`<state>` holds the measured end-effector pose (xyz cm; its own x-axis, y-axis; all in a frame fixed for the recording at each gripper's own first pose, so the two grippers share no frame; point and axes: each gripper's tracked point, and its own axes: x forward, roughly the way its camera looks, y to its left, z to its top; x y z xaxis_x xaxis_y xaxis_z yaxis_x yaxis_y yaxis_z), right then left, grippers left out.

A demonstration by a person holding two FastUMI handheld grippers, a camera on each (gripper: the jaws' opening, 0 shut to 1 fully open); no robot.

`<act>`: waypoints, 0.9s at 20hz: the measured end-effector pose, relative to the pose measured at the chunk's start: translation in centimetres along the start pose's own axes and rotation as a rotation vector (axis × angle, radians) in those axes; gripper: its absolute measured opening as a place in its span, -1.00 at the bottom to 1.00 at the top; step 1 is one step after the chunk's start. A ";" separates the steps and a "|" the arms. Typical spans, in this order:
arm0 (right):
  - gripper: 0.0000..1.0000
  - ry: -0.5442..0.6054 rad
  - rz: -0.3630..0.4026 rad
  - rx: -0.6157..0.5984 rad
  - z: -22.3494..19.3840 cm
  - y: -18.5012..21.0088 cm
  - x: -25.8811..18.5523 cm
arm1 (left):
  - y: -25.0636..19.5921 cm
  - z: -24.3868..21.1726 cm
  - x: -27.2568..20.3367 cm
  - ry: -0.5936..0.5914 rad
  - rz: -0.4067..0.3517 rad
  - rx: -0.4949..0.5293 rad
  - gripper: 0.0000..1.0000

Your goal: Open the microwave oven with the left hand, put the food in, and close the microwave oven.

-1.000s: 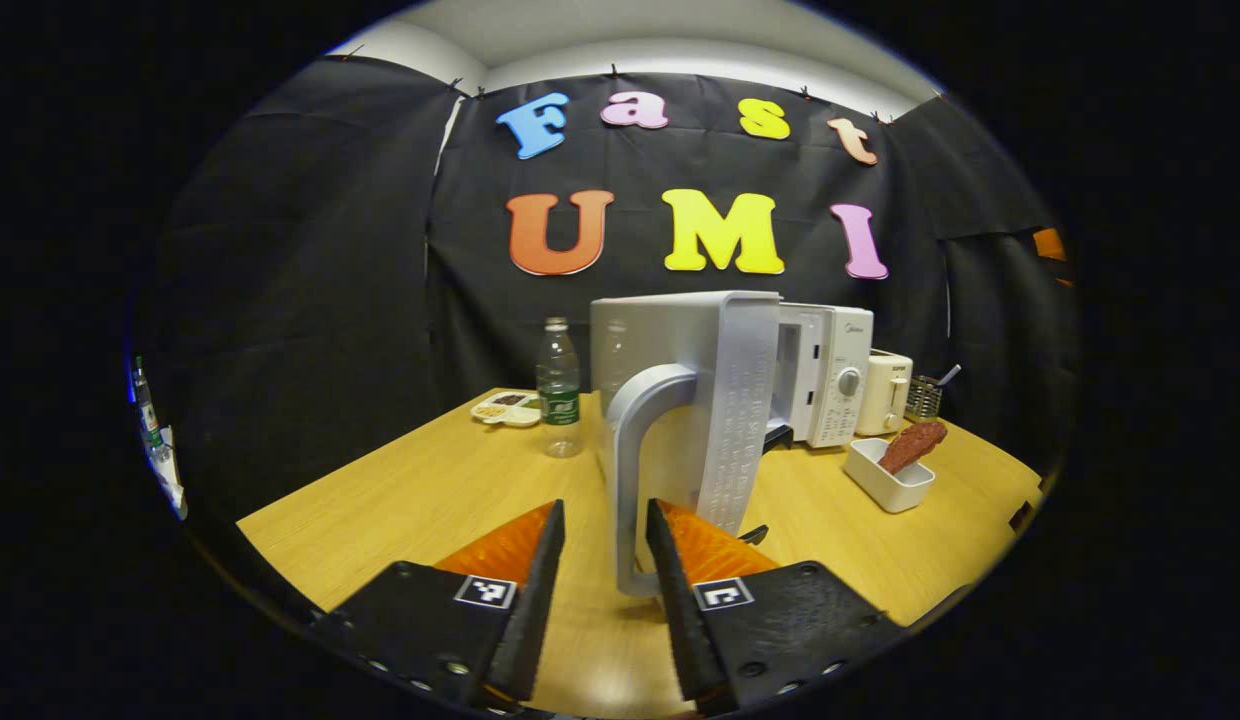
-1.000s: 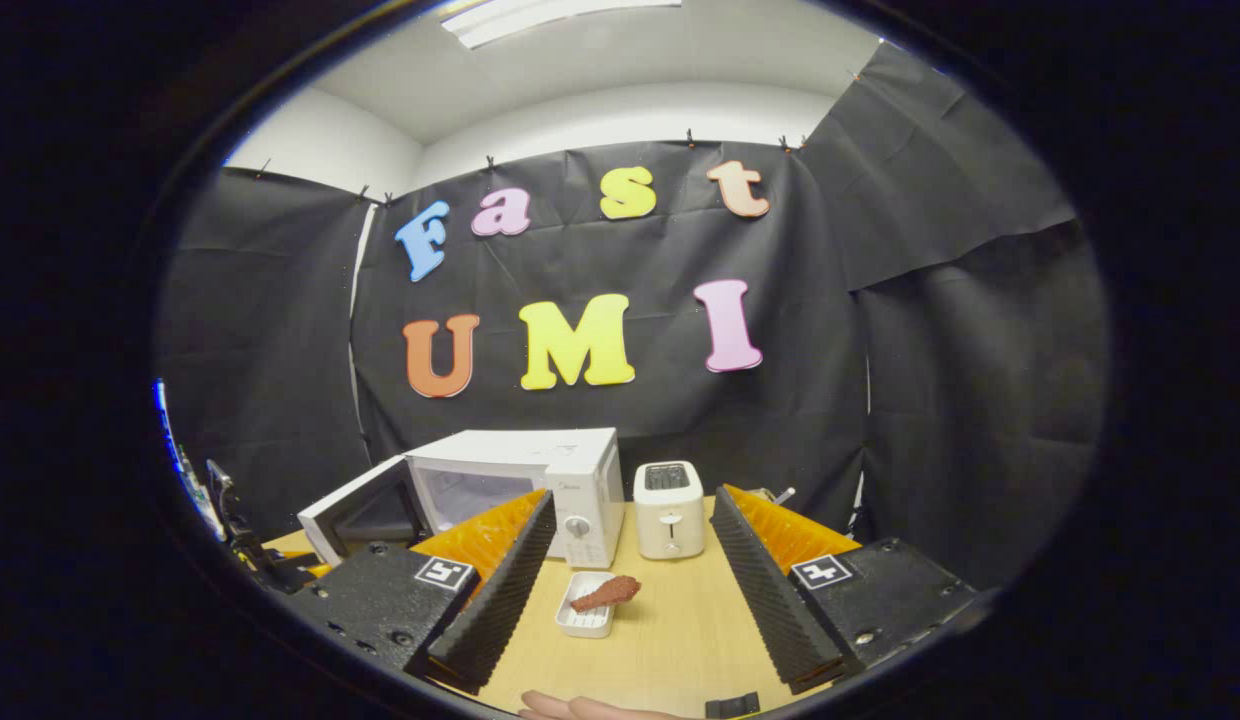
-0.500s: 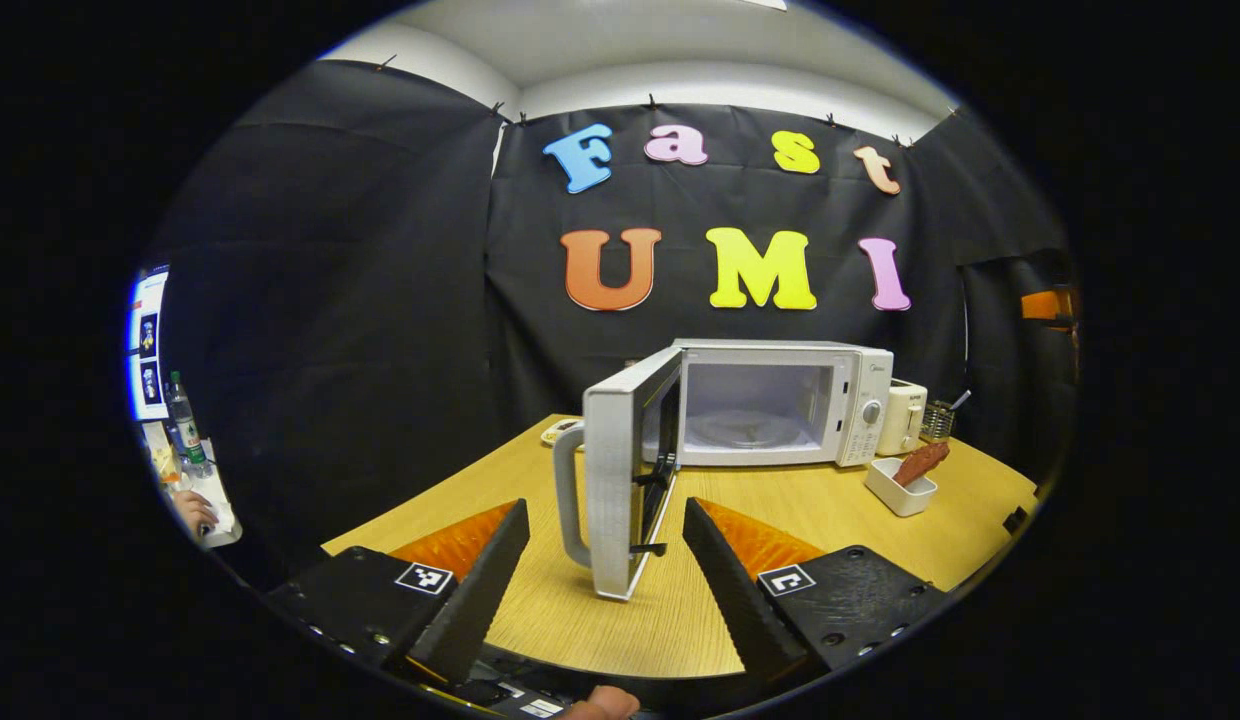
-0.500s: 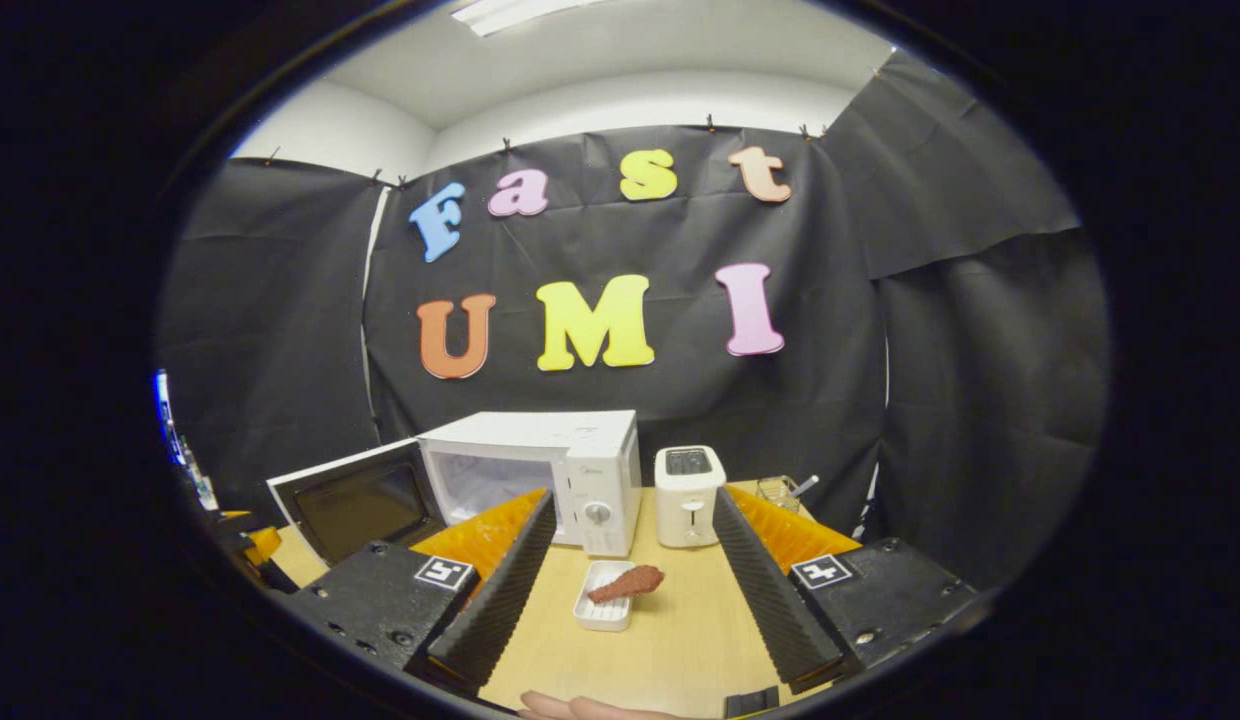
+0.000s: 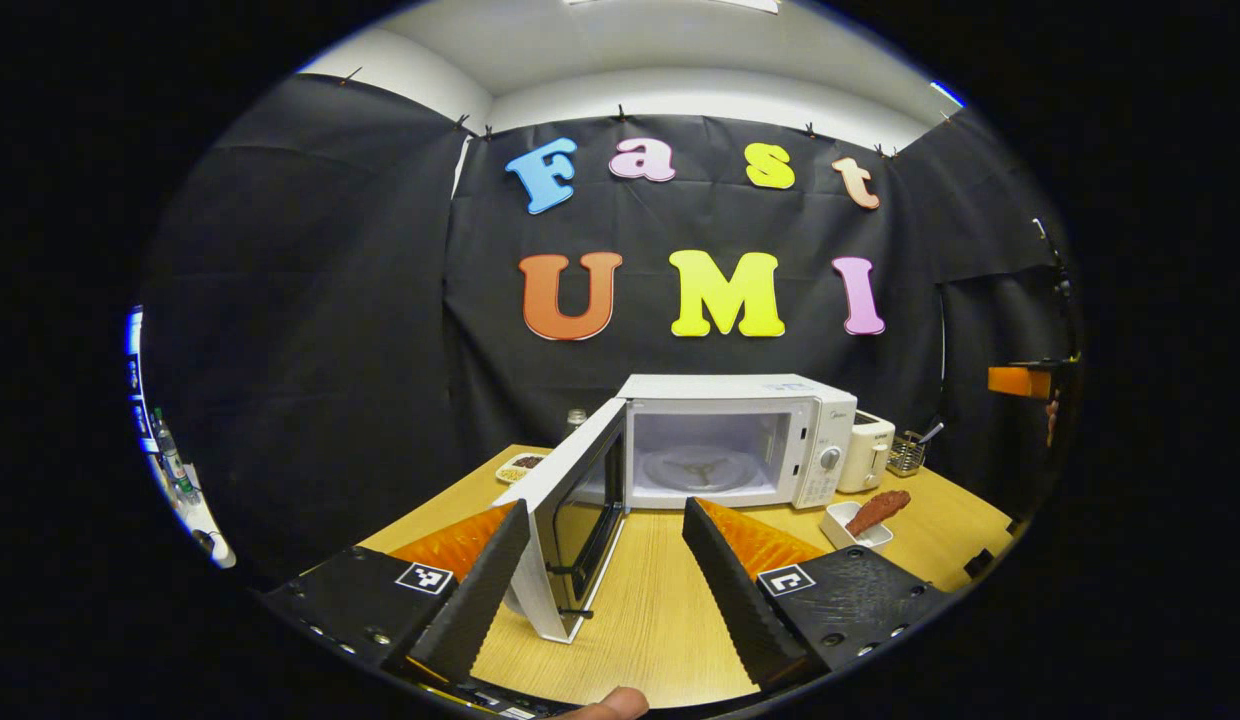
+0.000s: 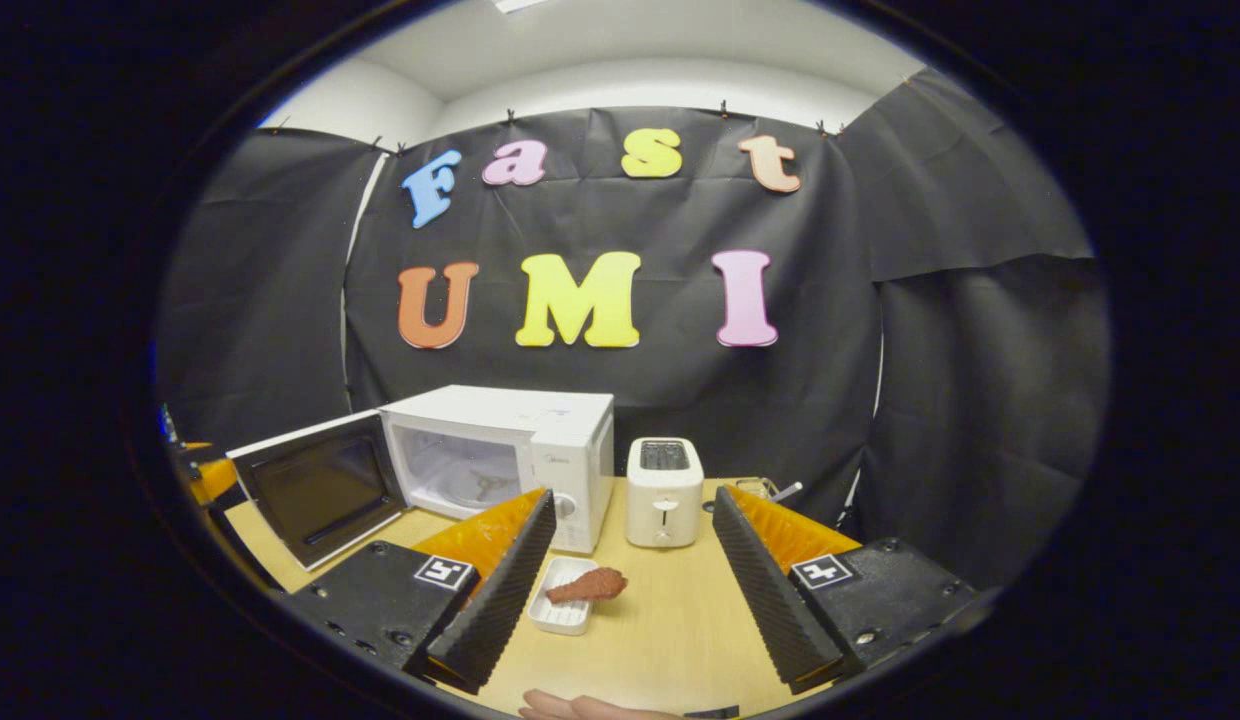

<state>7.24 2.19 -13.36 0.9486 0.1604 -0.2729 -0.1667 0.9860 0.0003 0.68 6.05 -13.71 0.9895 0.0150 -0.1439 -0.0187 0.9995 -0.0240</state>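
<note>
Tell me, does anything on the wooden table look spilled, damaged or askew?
Nothing spilled or damaged. Only the reddish-brown piece of food sticks out over the rim of its small white rectangular dish.

White microwave point(image 5: 740, 440) open; drumstick point(image 6: 586, 586) in dish.

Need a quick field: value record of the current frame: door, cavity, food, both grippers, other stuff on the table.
microwave door: swung open to the left
microwave cavity: no food on the turntable
food: reddish-brown piece resting on the small white dish, on the table in front of the microwave and toaster
left gripper: open, holding nothing, facing the open door
right gripper: open, holding nothing, food between its fingers farther off
other items: utensil holder beside the toaster, snack plate behind the door
</note>
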 end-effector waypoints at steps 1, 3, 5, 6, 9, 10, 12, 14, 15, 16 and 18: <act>1.00 0.016 -0.003 -0.007 -0.4 -0.2 0.8 | -0.6 1.2 0.6 -0.013 -0.003 0.005 0.89; 1.00 0.061 0.015 -0.004 -1.3 -0.2 2.7 | -2.2 3.3 1.6 -0.035 -0.021 0.019 0.89; 1.00 0.128 0.059 0.005 -2.8 0.1 4.7 | -3.6 5.2 2.4 -0.056 -0.032 0.035 0.89; 0.86 0.157 0.077 0.013 -3.5 0.1 5.6 | -4.3 6.3 2.6 -0.077 -0.040 0.040 0.89; 1.00 0.268 0.121 0.034 -6.8 -0.4 8.6 | -6.3 8.7 3.4 -0.132 -0.058 0.049 0.89; 1.00 0.313 0.135 0.050 -8.0 -0.6 9.6 | -6.9 9.4 3.7 -0.148 -0.058 0.054 0.89; 0.99 0.415 0.179 0.101 -10.7 -0.6 11.5 | -8.1 9.8 4.1 -0.164 -0.067 0.071 0.89; 0.88 0.525 0.237 0.169 -13.4 0.2 12.8 | -9.1 9.7 4.6 -0.164 -0.078 0.071 0.67; 0.86 0.580 0.272 0.201 -14.8 0.6 13.2 | -9.6 9.6 4.9 -0.162 -0.087 0.061 0.73; 0.59 0.630 0.307 0.240 -15.8 1.1 13.6 | -9.9 9.4 5.1 -0.160 -0.089 0.048 0.93; 0.76 0.709 0.372 0.327 -17.3 2.2 14.1 | -10.0 9.0 5.7 -0.144 -0.087 0.032 0.93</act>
<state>15.61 5.81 -33.88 0.4376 0.5162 -0.7362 -0.2437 0.8563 0.4554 7.76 -3.64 -5.40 0.9975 -0.0701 0.0009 0.0701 0.9975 0.0021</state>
